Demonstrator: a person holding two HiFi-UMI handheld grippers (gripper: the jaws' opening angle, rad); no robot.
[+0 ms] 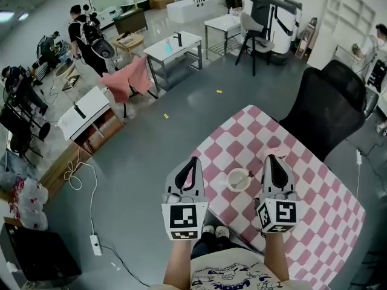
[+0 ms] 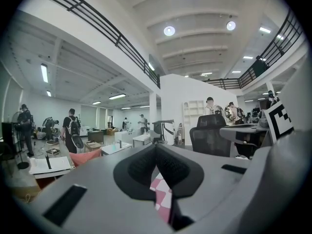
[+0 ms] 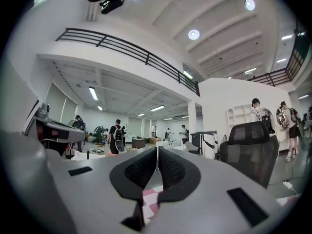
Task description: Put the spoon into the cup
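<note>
Head view: both grippers are held side by side over the near edge of a table [image 1: 314, 222] covered in a pink and white checked cloth, with the cup between them.
Left arm: the bare forearm [image 1: 179, 261] comes up from the bottom edge; the left gripper [image 1: 193, 165] points away from the person, its tip over the grey floor just off the table's left edge.
Right arm: the forearm [image 1: 275, 260] runs alongside the other; the right gripper [image 1: 270, 161] points the same way, over the cloth.
Left gripper view: the left gripper [image 2: 156, 152] has its dark pads meeting at the tips with nothing between them; it looks out level across the room, and a sliver of checked cloth shows below.
Right gripper view: the right gripper [image 3: 157, 152] has its pads pressed together and empty, also aimed out level.
Cup: the white cup [image 1: 239, 179] stands on the cloth, apart from both grippers.
Spoon: the spoon [image 1: 247, 175] lies inside the cup, its handle leaning on the rim toward the right gripper.
Hard to make out: the spoon's bowl end is too small to tell; the marker cubes cover both hands; neither gripper view shows the cup.
Behind: a black chair [image 1: 329, 110] stands at the table's far side.
</note>
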